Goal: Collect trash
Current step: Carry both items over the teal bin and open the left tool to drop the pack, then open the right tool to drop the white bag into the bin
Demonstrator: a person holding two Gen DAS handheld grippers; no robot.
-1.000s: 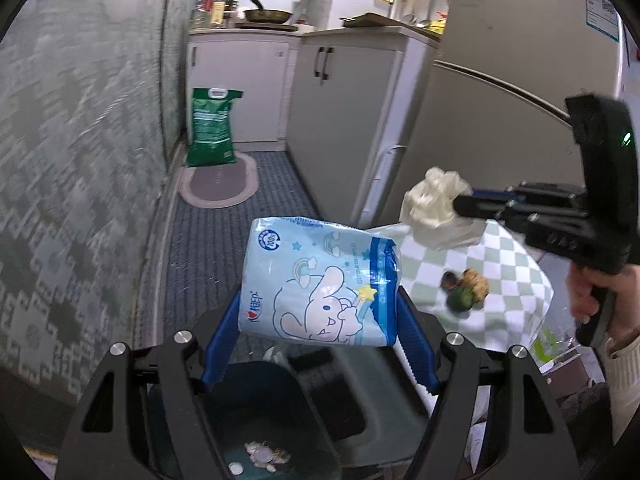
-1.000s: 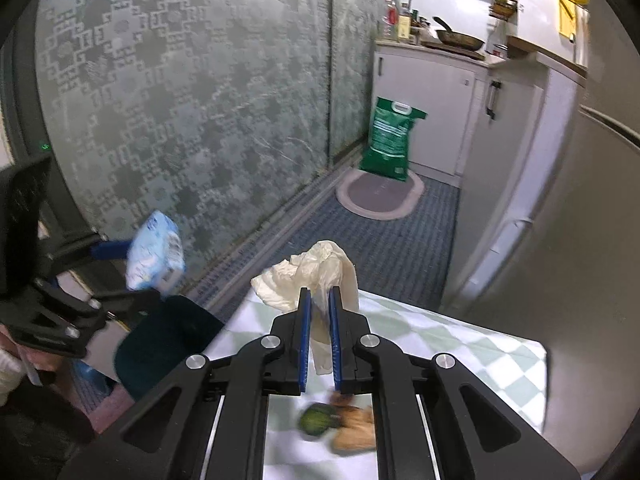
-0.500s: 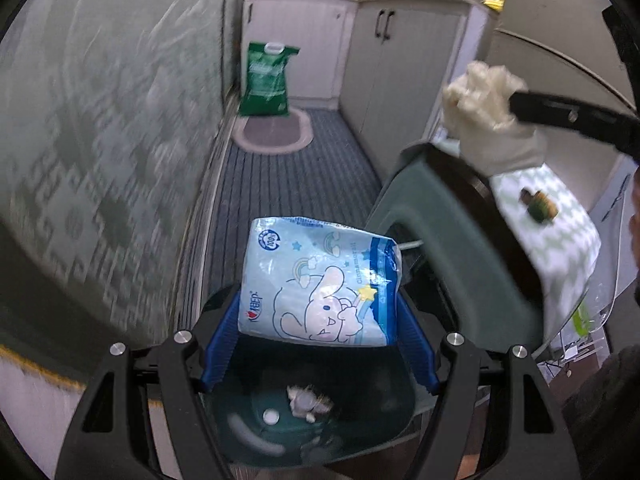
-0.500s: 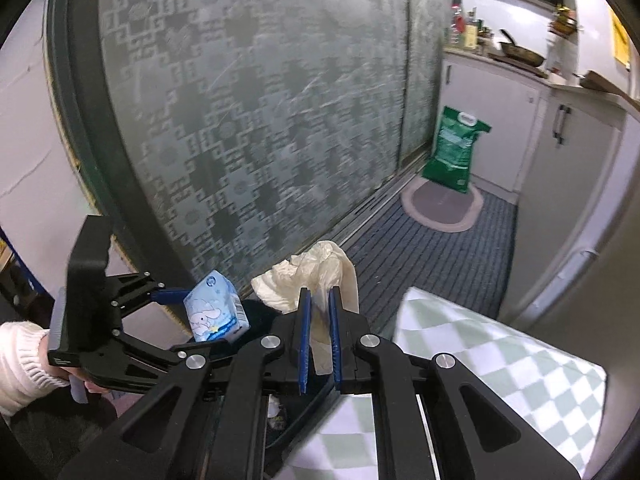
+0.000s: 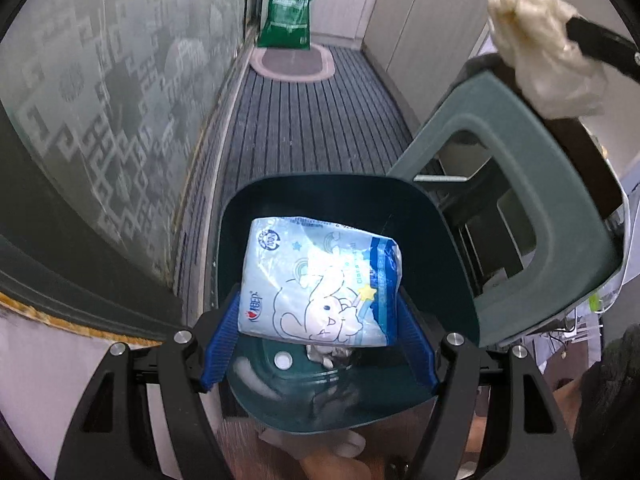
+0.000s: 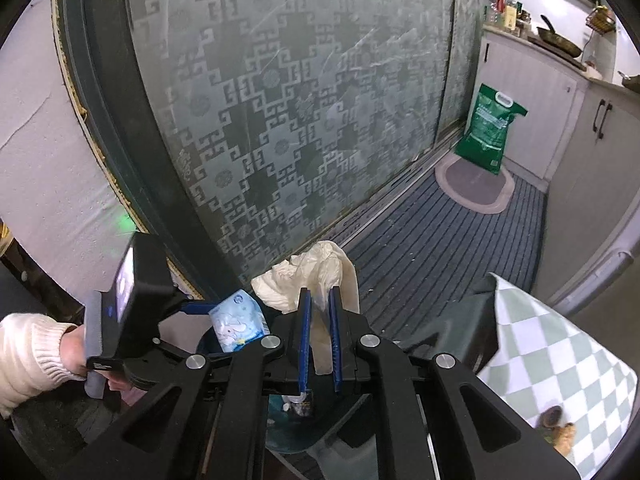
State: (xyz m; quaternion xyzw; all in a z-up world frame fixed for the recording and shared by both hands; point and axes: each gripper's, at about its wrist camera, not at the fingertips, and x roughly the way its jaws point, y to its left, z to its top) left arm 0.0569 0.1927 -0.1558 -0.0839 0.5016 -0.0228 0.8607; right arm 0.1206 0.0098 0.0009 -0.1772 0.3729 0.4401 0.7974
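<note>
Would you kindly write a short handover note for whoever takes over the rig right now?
Left tool: shut on the blue tissue pack, held over the open dark bin.
Right tool: shut on the crumpled cream wrapper, up near the bin's raised lid.
Done: some scraps already lie on the bin's bottom.
Left: release both pieces into the bin; food scraps remain on the checked tablecloth.

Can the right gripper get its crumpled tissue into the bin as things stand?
Probably yes. The right gripper holds the crumpled tissue above the open bin. The left gripper with its wipes pack crowds the opening.
</note>
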